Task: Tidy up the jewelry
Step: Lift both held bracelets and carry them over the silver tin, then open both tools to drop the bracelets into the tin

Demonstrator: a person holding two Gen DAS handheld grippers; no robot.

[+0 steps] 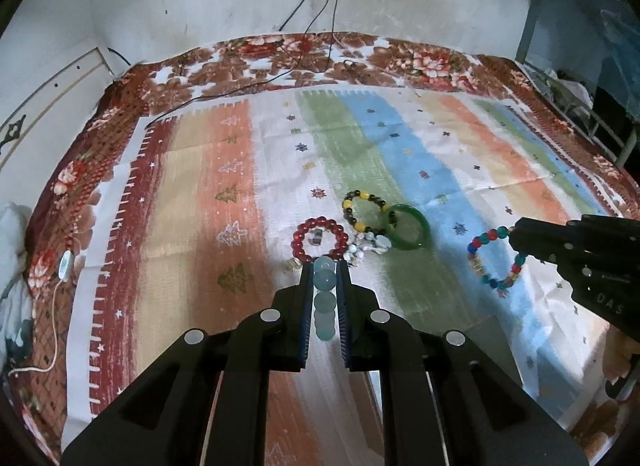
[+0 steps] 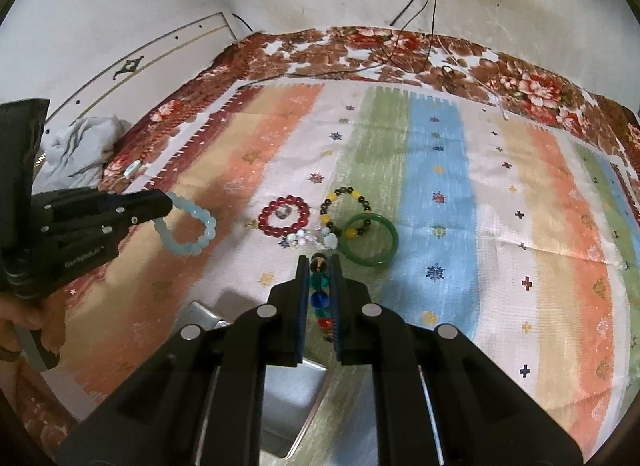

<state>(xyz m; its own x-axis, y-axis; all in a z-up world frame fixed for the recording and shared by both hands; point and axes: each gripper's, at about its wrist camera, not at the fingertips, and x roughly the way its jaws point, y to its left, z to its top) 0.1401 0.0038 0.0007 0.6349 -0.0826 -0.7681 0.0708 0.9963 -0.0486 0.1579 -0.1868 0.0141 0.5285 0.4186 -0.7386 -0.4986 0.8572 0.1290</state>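
Two grippers are gripping bracelets: the left gripper (image 1: 325,266) is clamping a pale blue bracelet (image 2: 191,227), the right gripper (image 2: 319,260) a multicolour bracelet (image 1: 496,258); a metal tray (image 2: 288,394) is lying half hidden beneath the right one.

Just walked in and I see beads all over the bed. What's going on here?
A person is sorting jewelry with a handheld tool in each hand. The left tool is shut on a pale blue bead bracelet, and the right tool is shut on a multicolored bead bracelet; both hang clear of the striped cloth. Lying on the cloth are a red bead bracelet, a yellow-and-dark bead bracelet, a green bangle and a white beaded piece. A metal tray sits below the right tool.
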